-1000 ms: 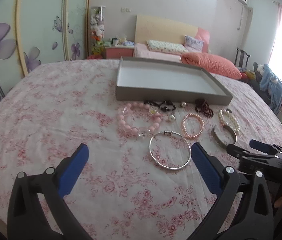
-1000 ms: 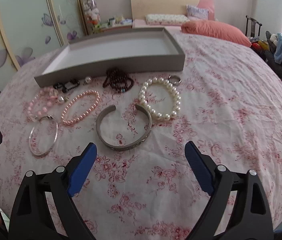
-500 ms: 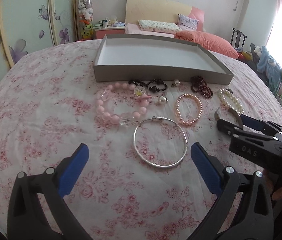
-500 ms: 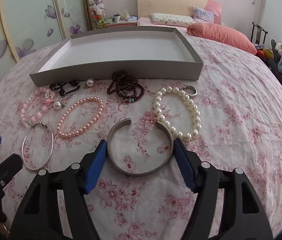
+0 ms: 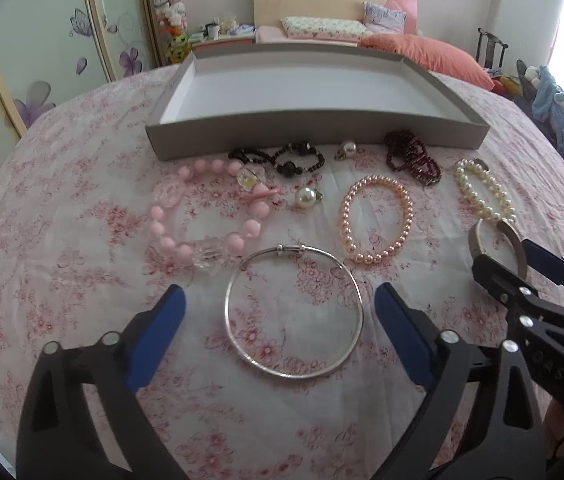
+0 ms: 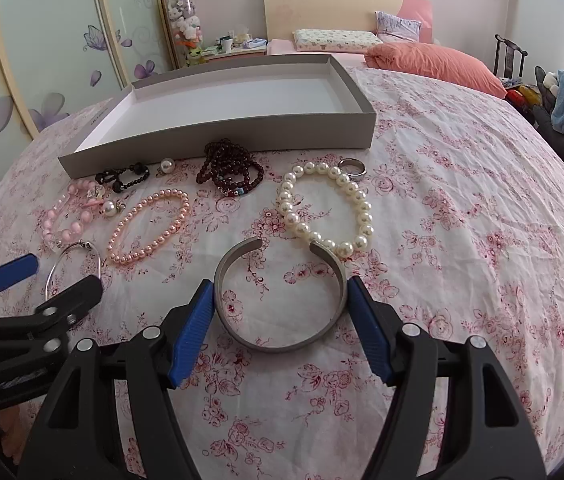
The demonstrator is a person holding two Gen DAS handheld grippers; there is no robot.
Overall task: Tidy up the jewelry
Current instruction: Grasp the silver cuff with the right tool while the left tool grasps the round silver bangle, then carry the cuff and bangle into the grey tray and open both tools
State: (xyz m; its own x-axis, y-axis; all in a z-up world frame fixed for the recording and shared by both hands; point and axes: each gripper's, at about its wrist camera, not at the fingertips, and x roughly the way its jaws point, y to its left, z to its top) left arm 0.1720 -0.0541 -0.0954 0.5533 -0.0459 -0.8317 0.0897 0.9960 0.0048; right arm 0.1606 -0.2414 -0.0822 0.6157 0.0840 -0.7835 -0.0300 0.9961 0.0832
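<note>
A thin silver bangle point(image 5: 294, 249) lies flat on the floral cloth between the blue pads of my left gripper point(image 5: 278, 292). Its jaws are closing, with a gap left on both sides of the ring. My right gripper point(image 6: 279, 282) is shut on a grey metal cuff point(image 6: 282, 347), a pad pressed on each side of it. Behind them lie a pink pearl bracelet point(image 5: 374, 179), a white pearl bracelet point(image 6: 362, 208), a chunky pink bead bracelet point(image 5: 210, 168), dark red beads point(image 5: 410, 156) and black beads point(image 5: 290, 160). The grey tray point(image 5: 314, 132) behind them holds nothing.
Two loose pearl pendants point(image 5: 306, 198) and a metal ring point(image 6: 352, 166) lie among the bracelets. The two grippers stand close side by side, the left gripper point(image 6: 64, 272) showing at the right wrist view's left edge. A bed with an orange pillow point(image 6: 430, 64) stands beyond the table.
My left gripper has come forward and lower, so the silver bangle now lies between its pads, which have narrowed slightly. My right gripper came down around the grey cuff and closed on it.
</note>
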